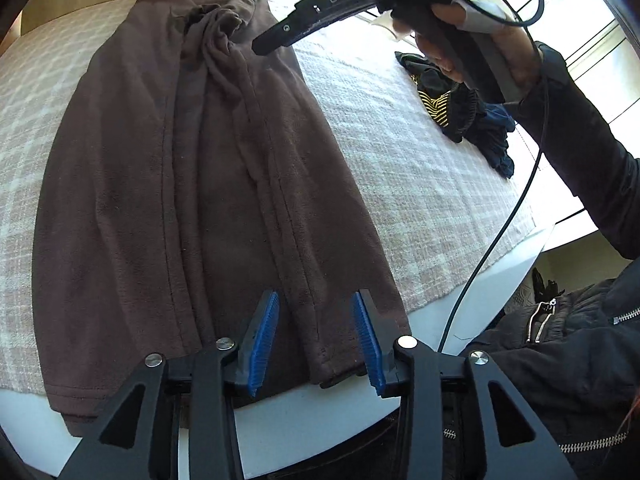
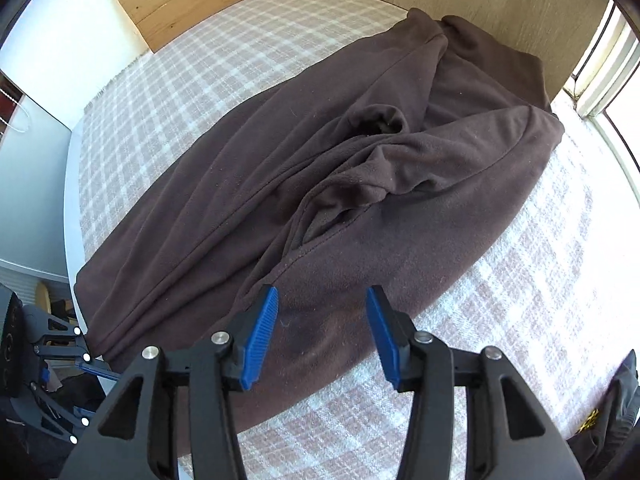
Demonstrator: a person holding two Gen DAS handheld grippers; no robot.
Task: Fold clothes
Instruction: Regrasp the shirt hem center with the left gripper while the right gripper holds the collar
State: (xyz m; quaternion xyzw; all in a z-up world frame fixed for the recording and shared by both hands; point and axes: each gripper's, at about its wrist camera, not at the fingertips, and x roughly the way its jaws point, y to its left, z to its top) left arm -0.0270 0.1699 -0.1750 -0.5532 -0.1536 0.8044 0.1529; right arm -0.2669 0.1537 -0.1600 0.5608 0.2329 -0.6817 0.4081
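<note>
A dark brown fleece garment (image 1: 200, 200) lies lengthwise on the checked cloth (image 1: 400, 152), with both sides and the sleeves folded in over its middle. My left gripper (image 1: 317, 294) stands open over the near hem, a folded sleeve edge lying between its blue pads (image 1: 262, 340) without being pressed. In the right wrist view the garment (image 2: 320, 184) fills the middle. My right gripper (image 2: 323, 290) hangs open just above its near side, nothing pinched. In the left wrist view a hand holds that right gripper high over the collar end, one of its fingers (image 1: 304, 20) pointing down-left.
A heap of dark clothes with yellow stripes (image 1: 444, 96) and a blue piece (image 1: 500, 148) lies at the far right by the window. The white table edge (image 1: 280, 420) runs close to me. A black cable (image 1: 492, 240) hangs at the right, beside a person's dark zipped jacket (image 1: 560, 360).
</note>
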